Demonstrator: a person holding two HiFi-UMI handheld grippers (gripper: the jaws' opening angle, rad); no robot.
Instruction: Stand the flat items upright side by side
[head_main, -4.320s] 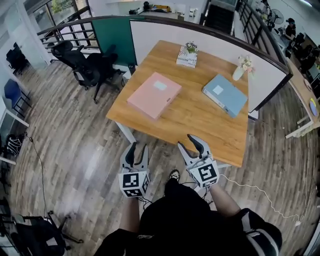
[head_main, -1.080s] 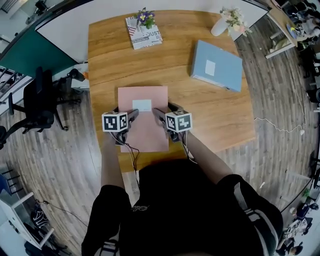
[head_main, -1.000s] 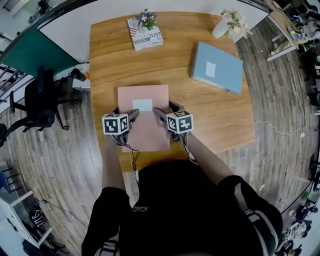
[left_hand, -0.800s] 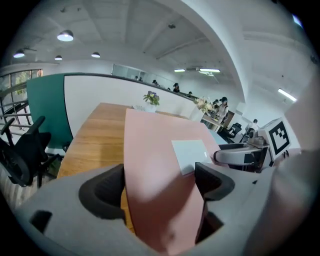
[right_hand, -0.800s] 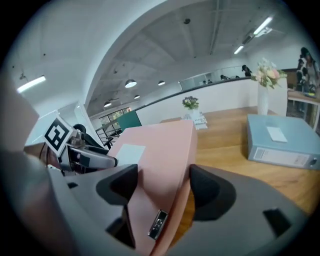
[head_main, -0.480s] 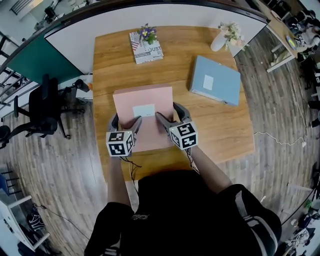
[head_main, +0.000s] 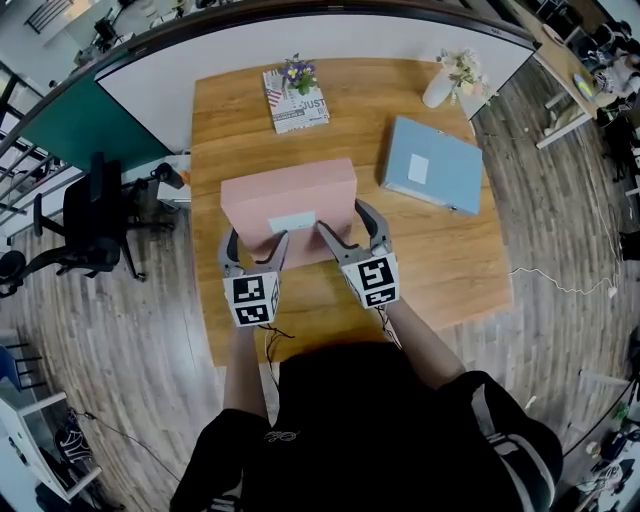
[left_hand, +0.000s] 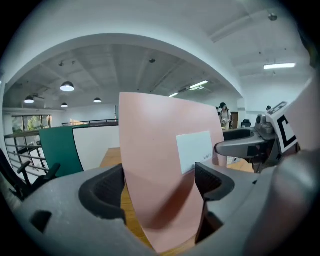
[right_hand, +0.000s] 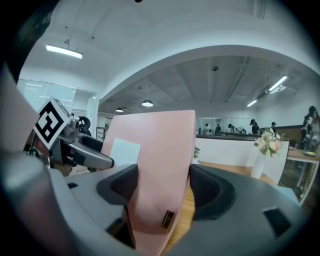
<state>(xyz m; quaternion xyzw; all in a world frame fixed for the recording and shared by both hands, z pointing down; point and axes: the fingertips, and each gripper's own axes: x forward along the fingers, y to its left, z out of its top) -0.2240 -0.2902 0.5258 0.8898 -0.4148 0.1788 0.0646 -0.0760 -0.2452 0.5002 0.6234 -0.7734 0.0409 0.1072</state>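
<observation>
Pink box file (head_main: 288, 200) is tipped up nearly on edge over the front-left part of the tabletop (head_main: 440, 260). Its white label (head_main: 291, 222) faces me and its long top side shows as a band. Left tongs (head_main: 256, 240) pinch its near left side, pads pressed on both faces. Right tongs (head_main: 340, 217) pinch the near right side the same way, with a small dark clasp (right_hand: 167, 219) just below the pads. I cannot tell whether its lower edge rests on the wood. Blue box file (head_main: 432, 165) lies flat at right rear, well apart. Magazine (head_main: 297, 105) sits at rear centre, and a white vase (head_main: 436, 88) stands at the rear right, near the blue box file
</observation>
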